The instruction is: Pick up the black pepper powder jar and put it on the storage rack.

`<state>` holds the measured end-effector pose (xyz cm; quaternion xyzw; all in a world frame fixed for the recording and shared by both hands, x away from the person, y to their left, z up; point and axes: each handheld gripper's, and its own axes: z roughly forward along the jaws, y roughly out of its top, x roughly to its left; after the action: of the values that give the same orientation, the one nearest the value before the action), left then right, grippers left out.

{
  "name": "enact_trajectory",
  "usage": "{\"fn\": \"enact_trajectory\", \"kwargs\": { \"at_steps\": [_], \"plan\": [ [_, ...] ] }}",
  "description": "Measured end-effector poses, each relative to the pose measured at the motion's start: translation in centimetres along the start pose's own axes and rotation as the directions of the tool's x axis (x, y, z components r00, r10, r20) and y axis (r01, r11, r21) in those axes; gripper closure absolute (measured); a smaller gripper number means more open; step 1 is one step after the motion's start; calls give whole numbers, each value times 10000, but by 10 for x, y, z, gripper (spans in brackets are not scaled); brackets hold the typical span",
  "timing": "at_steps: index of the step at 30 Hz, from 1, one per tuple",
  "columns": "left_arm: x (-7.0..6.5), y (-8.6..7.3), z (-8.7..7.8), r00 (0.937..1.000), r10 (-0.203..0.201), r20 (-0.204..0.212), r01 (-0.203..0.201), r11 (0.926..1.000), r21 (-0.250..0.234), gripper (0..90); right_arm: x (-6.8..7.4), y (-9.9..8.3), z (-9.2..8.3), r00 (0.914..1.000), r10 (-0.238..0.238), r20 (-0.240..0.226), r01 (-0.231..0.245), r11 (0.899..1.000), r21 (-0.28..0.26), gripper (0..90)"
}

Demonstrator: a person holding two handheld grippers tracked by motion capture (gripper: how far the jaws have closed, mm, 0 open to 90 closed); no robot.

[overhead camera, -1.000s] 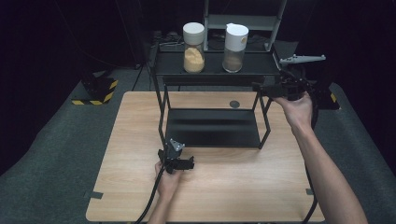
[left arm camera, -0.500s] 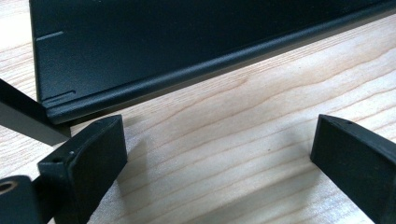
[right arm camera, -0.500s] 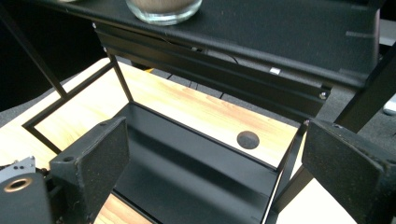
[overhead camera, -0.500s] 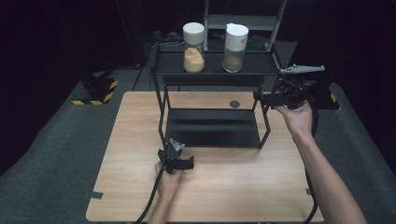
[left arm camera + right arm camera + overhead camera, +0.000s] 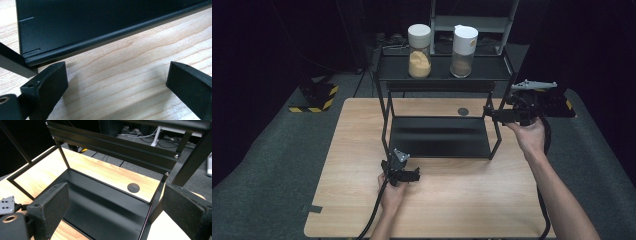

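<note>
A black two-tier metal rack [image 5: 439, 137] stands on the wooden table [image 5: 362, 200]. On its top shelf stand two white-lidded jars, one with yellow-orange filling [image 5: 419, 50] and one with brown filling [image 5: 463, 46]. My left gripper [image 5: 404, 175] rests low on the table just in front of the lower shelf's front left corner. Its jaws stand open over bare wood [image 5: 116, 72], with the shelf's front lip [image 5: 100, 42] just beyond. My right gripper [image 5: 490, 113] hovers at the rack's right side and points left, open and empty [image 5: 116, 192], facing the lower shelf [image 5: 105, 207].
A dark round disc [image 5: 463, 111] lies on the table behind the rack, also seen past a thin rack leg [image 5: 157, 192]. A yellow-and-black striped block [image 5: 319, 95] sits on the floor at left. Behind the rack are a white shelving unit [image 5: 472, 22] and cables.
My right gripper has sunk a little beside the rack's right end, from near the top shelf towards the lower one. The left gripper has stayed where it was.
</note>
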<state>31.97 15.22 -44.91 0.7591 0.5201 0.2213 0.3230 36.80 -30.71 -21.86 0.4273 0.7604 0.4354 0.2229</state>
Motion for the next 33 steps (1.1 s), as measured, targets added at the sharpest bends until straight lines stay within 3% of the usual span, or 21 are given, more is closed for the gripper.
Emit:
{"fn": "enact_trajectory", "kwargs": {
  "at_steps": [17, 33],
  "plan": [
    [0, 0, 0, 10000, 2, 1, -2, 10000, 3, 34, -7, -20, 7, 9994, 323, -107, -322, 9994, 103, 78],
    [0, 0, 0, 10000, 6, 0, -6, 10000, 2, 34, -4, -39, 17, 9995, 247, -184, -242, 9994, 257, 79]
  ]
}}
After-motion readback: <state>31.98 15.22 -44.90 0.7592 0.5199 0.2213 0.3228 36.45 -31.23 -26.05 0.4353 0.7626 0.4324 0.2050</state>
